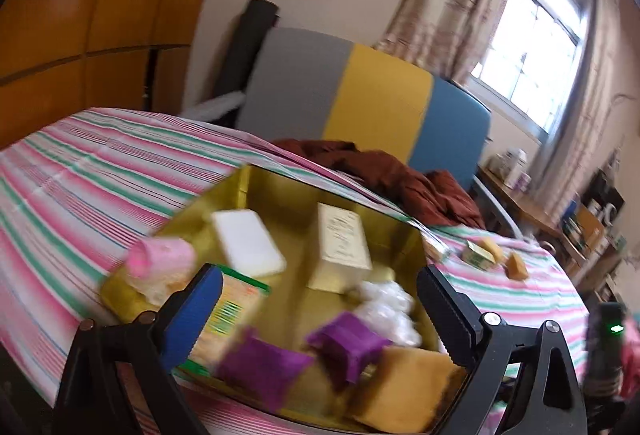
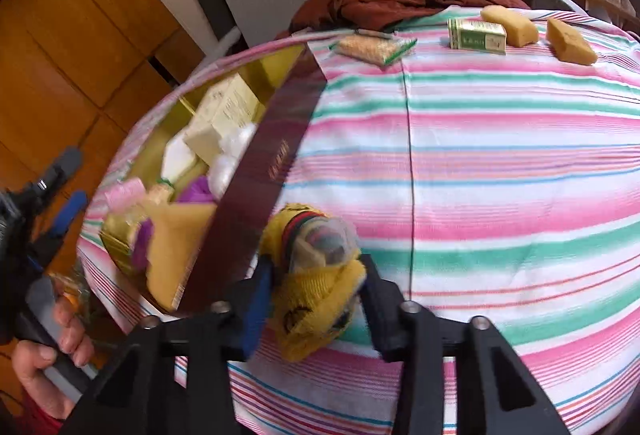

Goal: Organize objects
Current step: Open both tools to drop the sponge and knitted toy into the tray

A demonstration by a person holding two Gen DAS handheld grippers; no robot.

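Observation:
A box with a gold inside (image 1: pixel 248 179) stands on the striped cloth. It holds a white block (image 1: pixel 248 243), a cream carton (image 1: pixel 342 243), purple pieces (image 1: pixel 344 347), a yellow sponge (image 1: pixel 404 387), a pink roll (image 1: pixel 160 257) and a green-orange packet (image 1: pixel 228 311). My left gripper (image 1: pixel 320 283) hangs open over the box's near end, nothing between its fingers. In the right wrist view my right gripper (image 2: pixel 316 275) is shut on a rolled yellow sock (image 2: pixel 316 291), low over the cloth beside the box's dark red outer wall (image 2: pixel 256 195).
At the table's far side lie a packet of grains (image 2: pixel 372 49), a green carton (image 2: pixel 476 35) and two yellow sponges (image 2: pixel 510 25) (image 2: pixel 570 41). Brown cloth (image 2: pixel 400 3) is heaped behind them, before a striped chair back. A hand (image 2: pixel 48 347) holds the left gripper's handle.

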